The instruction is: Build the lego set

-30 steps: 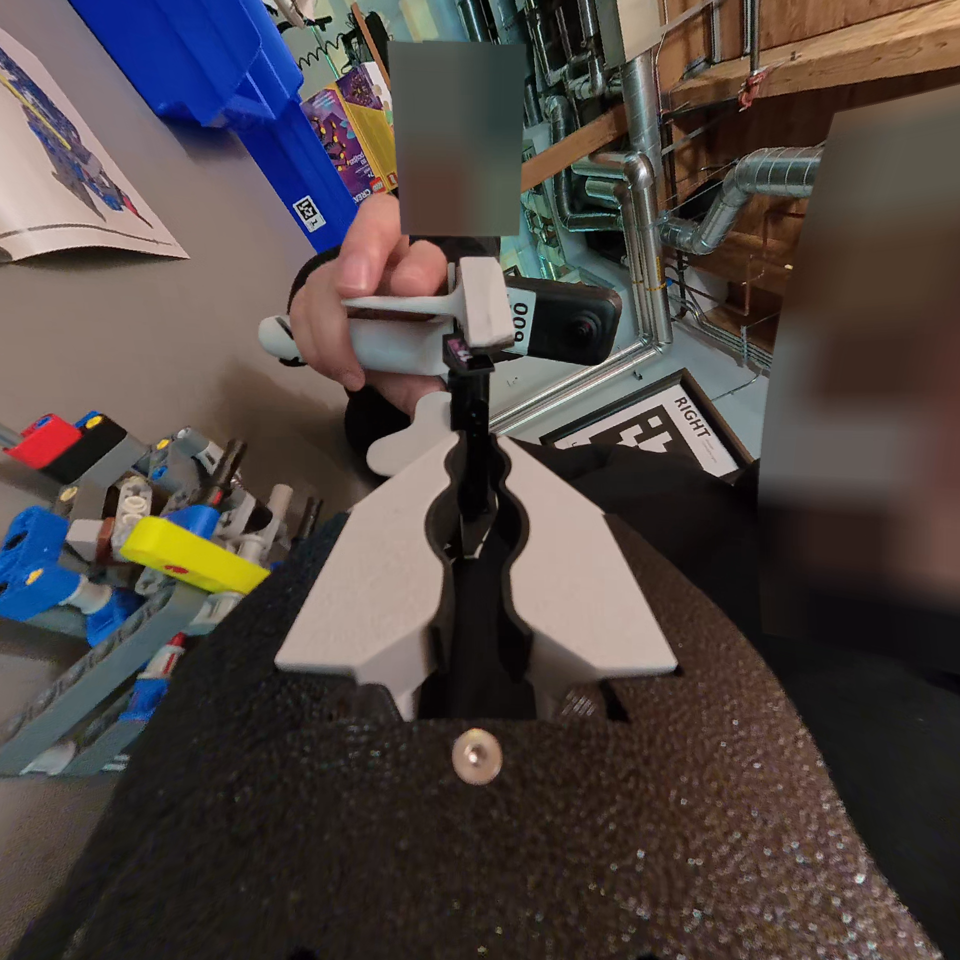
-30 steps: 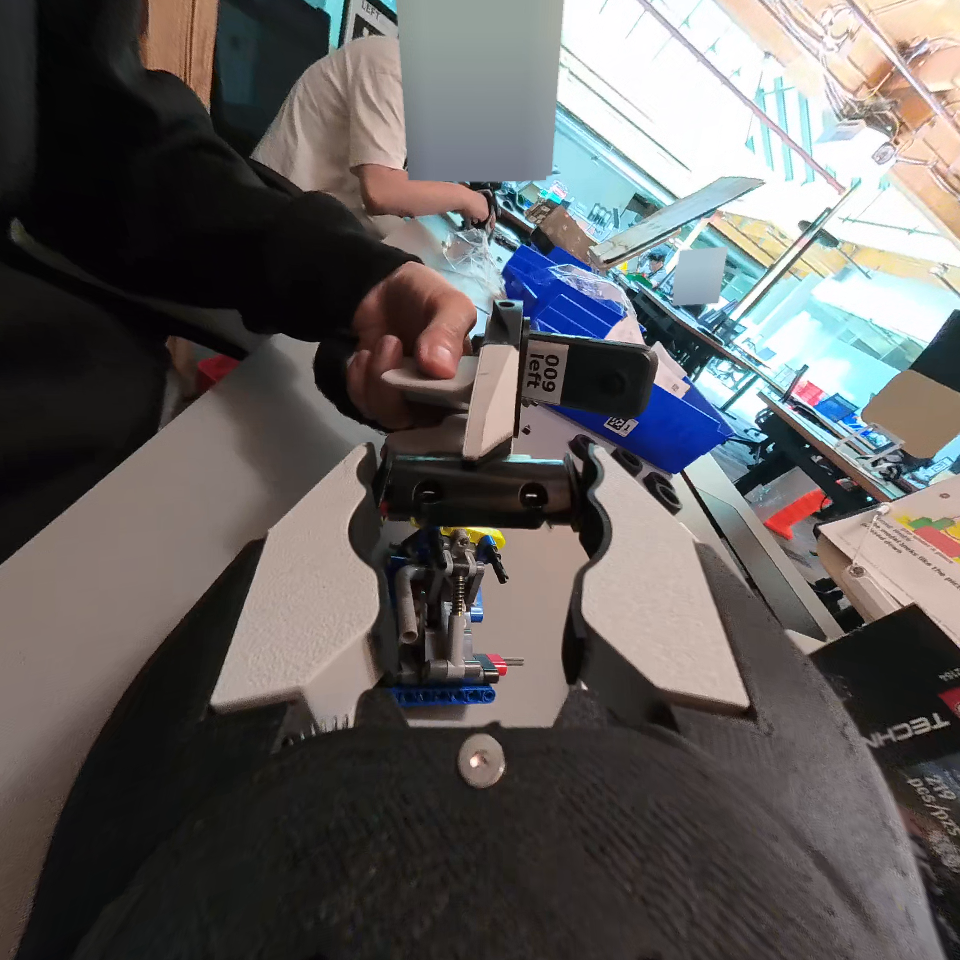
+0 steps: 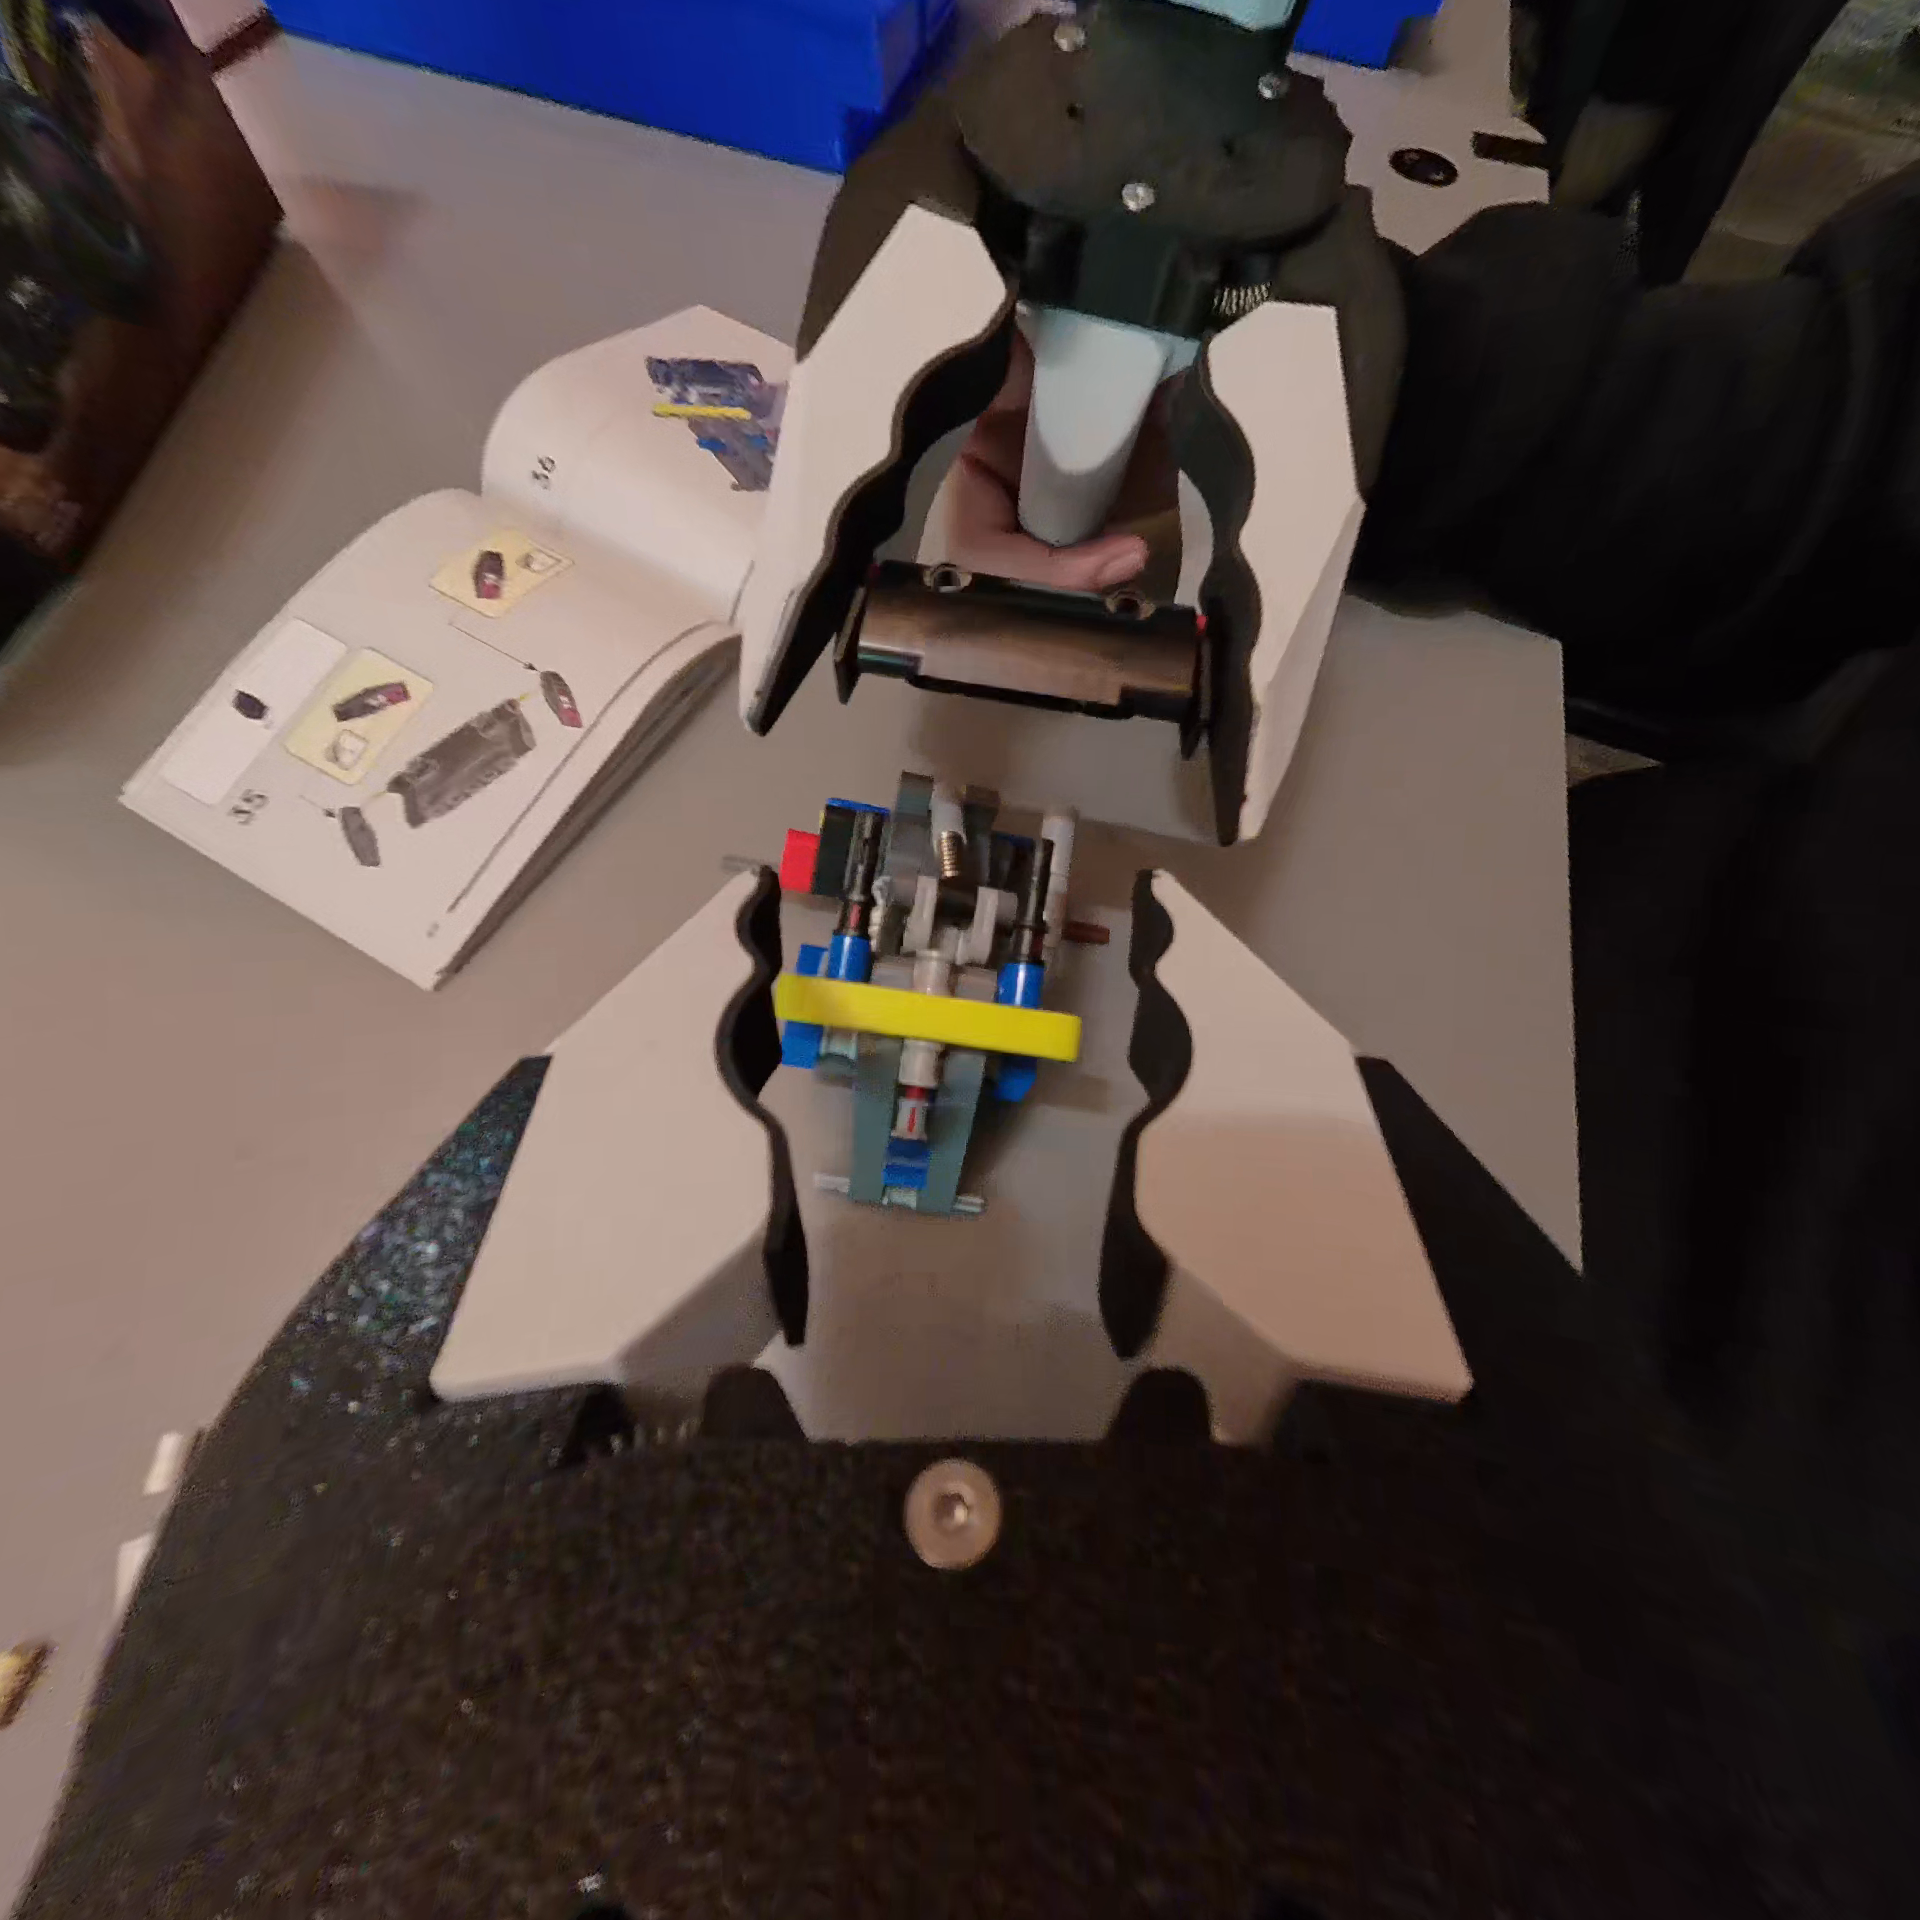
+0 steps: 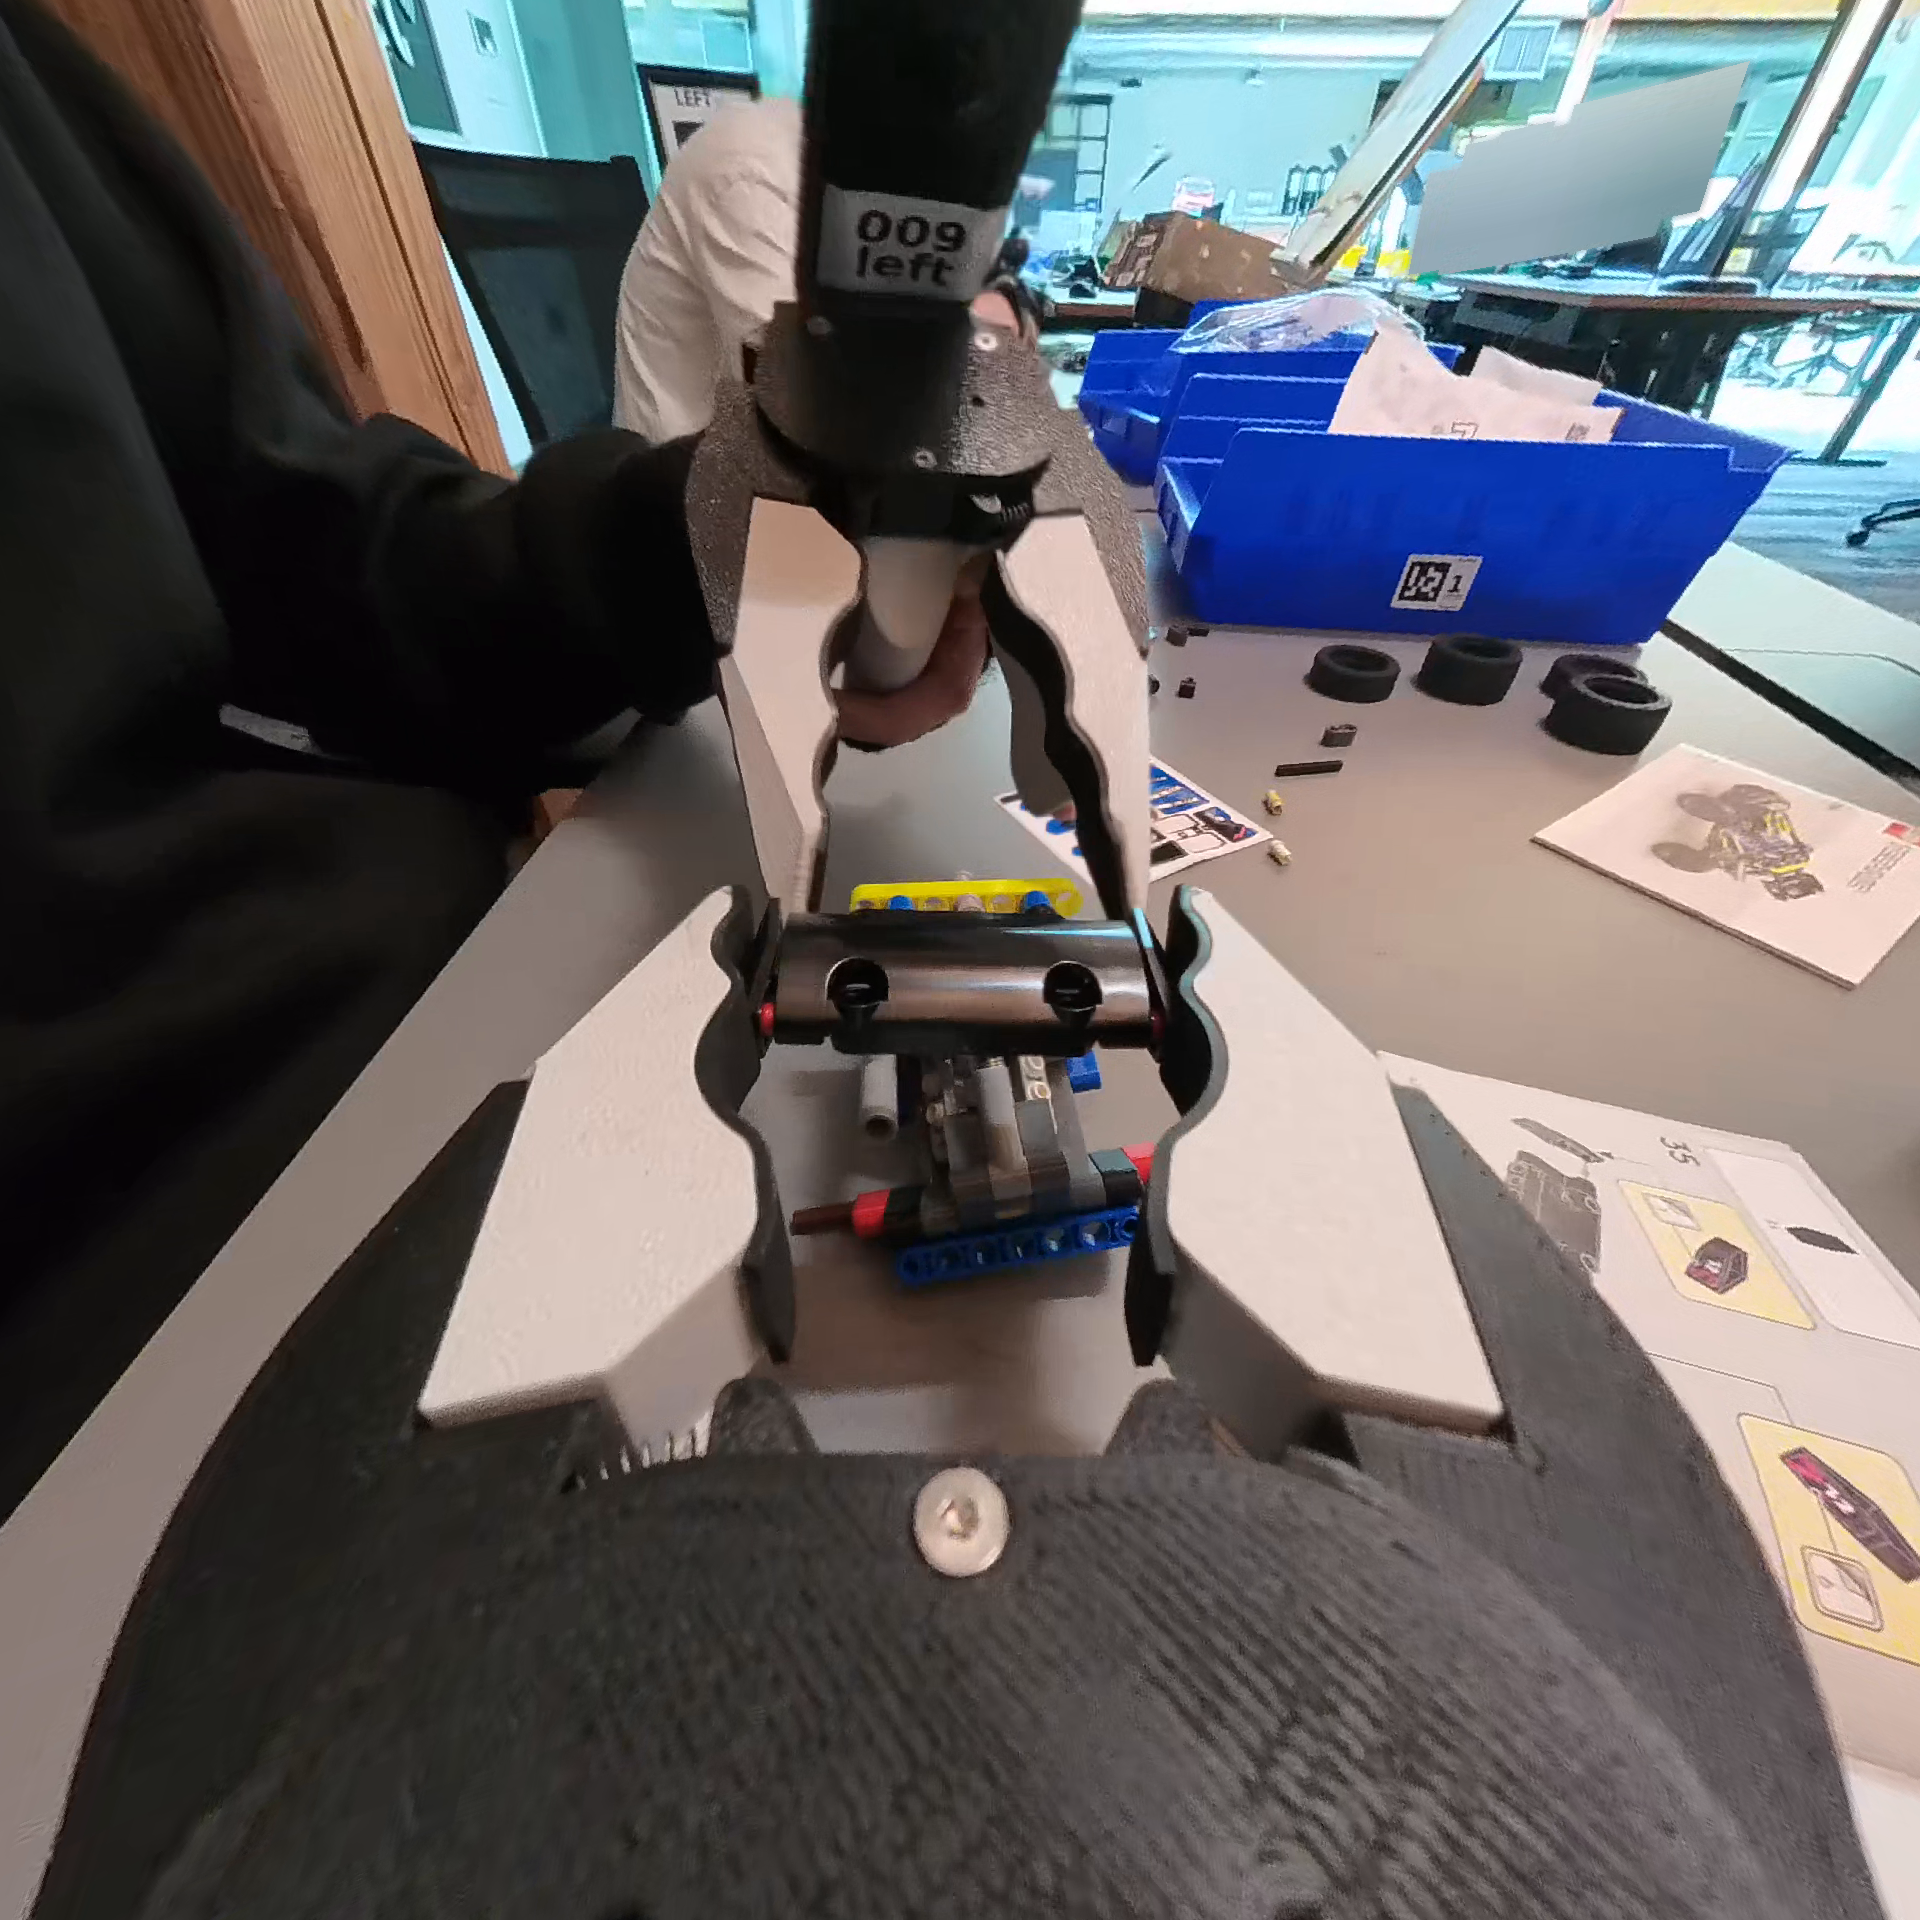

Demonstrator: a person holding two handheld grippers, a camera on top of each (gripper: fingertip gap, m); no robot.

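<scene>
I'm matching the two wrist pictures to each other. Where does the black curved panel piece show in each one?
Left wrist view: the black curved panel sits above centre, clamped end to end between the right gripper's fingers.
Right wrist view: the panel is at centre, between that gripper's own fingertips.
Shared landmark: the yellow beam on the brick assembly below.

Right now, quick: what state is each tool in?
Left tool: open, astride the brick assembly on the table, pads not pressing it.
Right tool: shut on a black curved panel piece, gripped by its ends.
</scene>
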